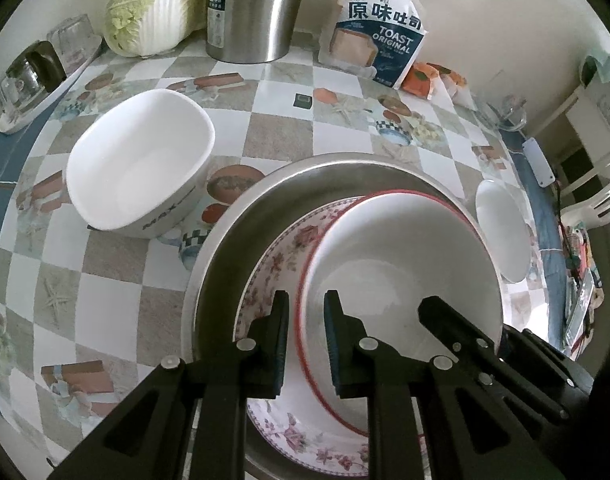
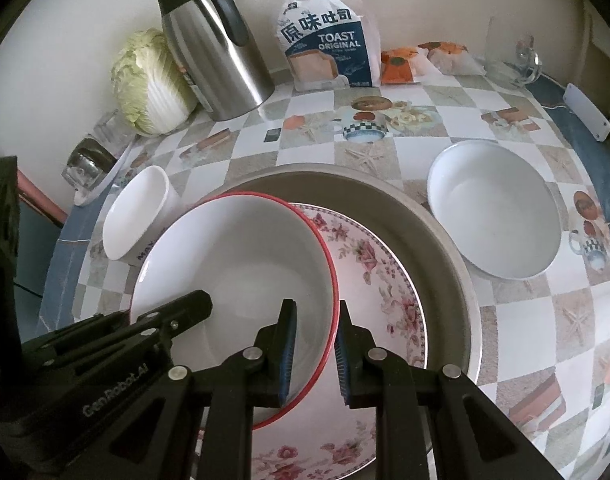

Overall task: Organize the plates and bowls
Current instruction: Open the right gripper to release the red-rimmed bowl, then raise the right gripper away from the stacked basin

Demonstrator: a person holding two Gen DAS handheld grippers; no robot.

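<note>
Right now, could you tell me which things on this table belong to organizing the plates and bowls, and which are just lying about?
Belongs: red-rimmed bowl, floral plate, metal basin, square white bowl, round white bowl.
Lying about: cabbage, thermos jug, toast bag, glasses.

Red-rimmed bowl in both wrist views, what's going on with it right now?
Both handheld grippers are clamped on the red-rimmed bowl, one on each side of its rim: the left gripper on one edge, the right gripper on the opposite edge. The bowl sits tilted on the floral plate, which lies inside the steel basin. A square white bowl and a round white bowl wait on the tablecloth on either side.
</note>
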